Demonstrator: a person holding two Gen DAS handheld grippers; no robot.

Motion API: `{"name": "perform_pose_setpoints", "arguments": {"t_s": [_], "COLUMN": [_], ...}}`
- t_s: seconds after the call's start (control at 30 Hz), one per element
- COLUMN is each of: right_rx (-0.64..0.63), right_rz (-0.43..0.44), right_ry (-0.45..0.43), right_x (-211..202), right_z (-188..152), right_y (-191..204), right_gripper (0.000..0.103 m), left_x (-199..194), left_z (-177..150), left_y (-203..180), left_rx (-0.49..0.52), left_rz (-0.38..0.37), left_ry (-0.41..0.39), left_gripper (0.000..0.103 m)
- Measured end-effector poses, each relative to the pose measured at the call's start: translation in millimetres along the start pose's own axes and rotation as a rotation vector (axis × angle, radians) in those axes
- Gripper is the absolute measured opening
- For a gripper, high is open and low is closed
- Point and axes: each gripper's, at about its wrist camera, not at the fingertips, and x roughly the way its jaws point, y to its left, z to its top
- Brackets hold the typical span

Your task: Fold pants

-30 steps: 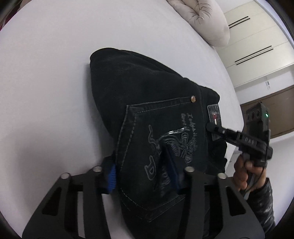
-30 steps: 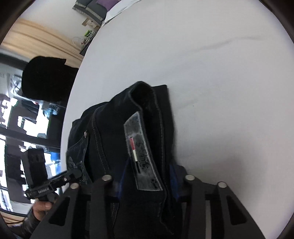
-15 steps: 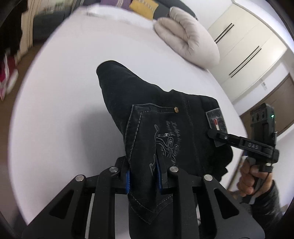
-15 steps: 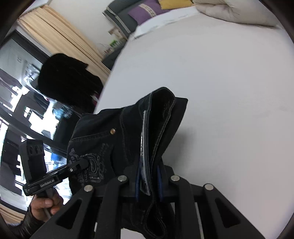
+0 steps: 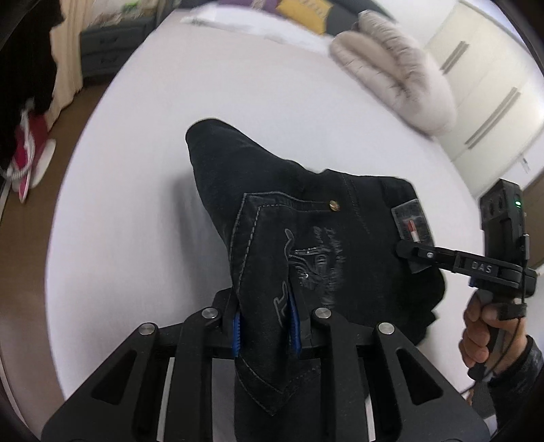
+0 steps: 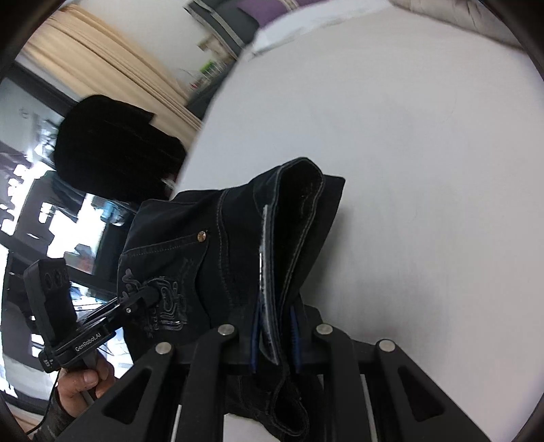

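Note:
The black jeans (image 5: 306,238) are held up off the white bed (image 5: 153,170), back pocket with grey embroidery facing the left wrist camera. My left gripper (image 5: 265,326) is shut on the pocket-side edge of the jeans. My right gripper (image 6: 275,336) is shut on the waistband by the grey label (image 6: 268,272). The right gripper also shows in the left wrist view (image 5: 408,250), clamped at the label (image 5: 411,221). The left gripper shows in the right wrist view (image 6: 146,295), at the pocket. The pants hang between the two grippers; their lower part is hidden.
A beige pillow (image 5: 397,68) lies at the bed's far side, with a yellow cushion (image 5: 302,17) behind it. White wardrobe doors (image 5: 493,85) stand at the right. A dark garment (image 6: 112,153) hangs by the beige curtain (image 6: 102,68). Red shoes (image 5: 27,146) lie on the floor.
Both grippers closed on the jeans and lifted them off the bed. The cameras tilted up, bringing the pillow, wardrobe and floor into view.

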Motion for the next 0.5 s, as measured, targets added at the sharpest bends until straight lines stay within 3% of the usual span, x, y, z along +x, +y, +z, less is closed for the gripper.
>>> {"name": "perform_pose_setpoints", "arguments": {"t_s": [0.07, 0.17, 0.3, 0.37, 0.43, 0.5], "right_rx": [0.025, 0.021, -0.075, -0.119, -0.151, -0.176], "right_rz": [-0.04, 0.0, -0.12, -0.141, -0.154, -0.166], "right_ry": [0.004, -0.036, -0.043, -0.084, -0.149, -0.214], "right_x": [15, 17, 6, -4, -27, -51], "right_z": [-7, -14, -19, -20, -31, -43], "right_y": [-11, -16, 16, 35, 51, 66], "right_gripper": [0.04, 0.045, 0.059, 0.066, 0.07, 0.07], "left_x": [14, 17, -1, -32, -72, -114], "left_z": [-11, -20, -27, -36, -50, -67], "left_y": [16, 29, 21, 9, -8, -19], "left_rx": [-0.035, -0.052, -0.039, 0.017, 0.084, 0.117], "left_rz": [0.01, -0.009, 0.044, 0.104, 0.164, 0.205], "left_ry": [-0.002, -0.043, -0.094, -0.193, -0.321, -0.454], "left_gripper": [0.038, 0.043, 0.045, 0.045, 0.058, 0.078]}}
